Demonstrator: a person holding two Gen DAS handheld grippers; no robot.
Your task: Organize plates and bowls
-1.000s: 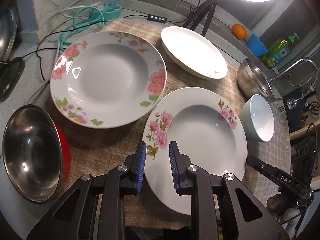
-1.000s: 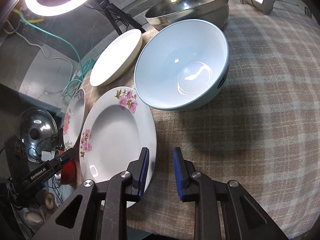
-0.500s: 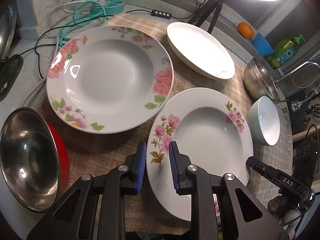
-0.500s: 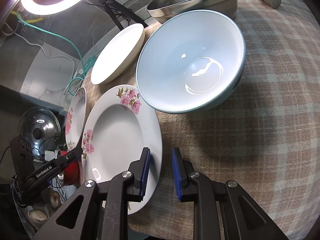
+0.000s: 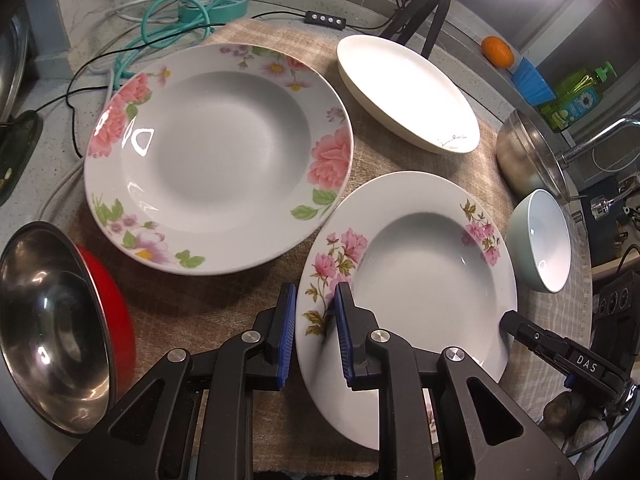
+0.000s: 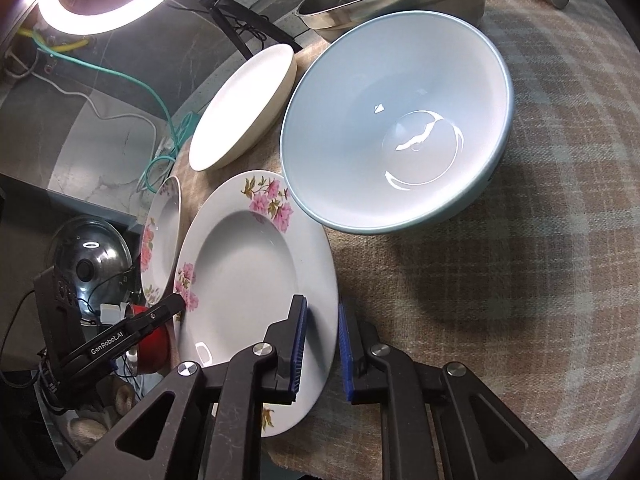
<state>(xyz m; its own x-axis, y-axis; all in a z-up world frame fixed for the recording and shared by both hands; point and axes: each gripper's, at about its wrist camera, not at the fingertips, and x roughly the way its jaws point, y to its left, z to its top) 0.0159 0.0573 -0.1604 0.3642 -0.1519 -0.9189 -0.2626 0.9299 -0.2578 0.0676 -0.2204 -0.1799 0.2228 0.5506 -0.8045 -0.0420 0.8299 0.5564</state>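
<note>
Checked cloth (image 6: 500, 280) underneath; left gripper (image 5: 316, 332) and right gripper (image 6: 322, 344) both part-open, straddling opposite rims of flowered plate (image 5: 420, 280), not clamped. Only left view shows red bowl (image 5: 116, 312).

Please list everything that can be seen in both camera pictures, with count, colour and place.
small floral plate: 1, white with pink flowers, mat front, its rim between both claws' fingers
large floral plate: 1, white, pink roses, mat left
plain plate: 1, cream white, mat back
ceramic bowl: 1, pale blue outside, white inside, mat right
steel bowl: 1, silver, behind the ceramic bowl
red bowl: 1, red outside, steel inside, left edge
mat: 1, beige plaid, under the dishes
ring light: 1, white, back
left claw: 1, black with blue pads, open
right claw: 1, same colours, open
</note>
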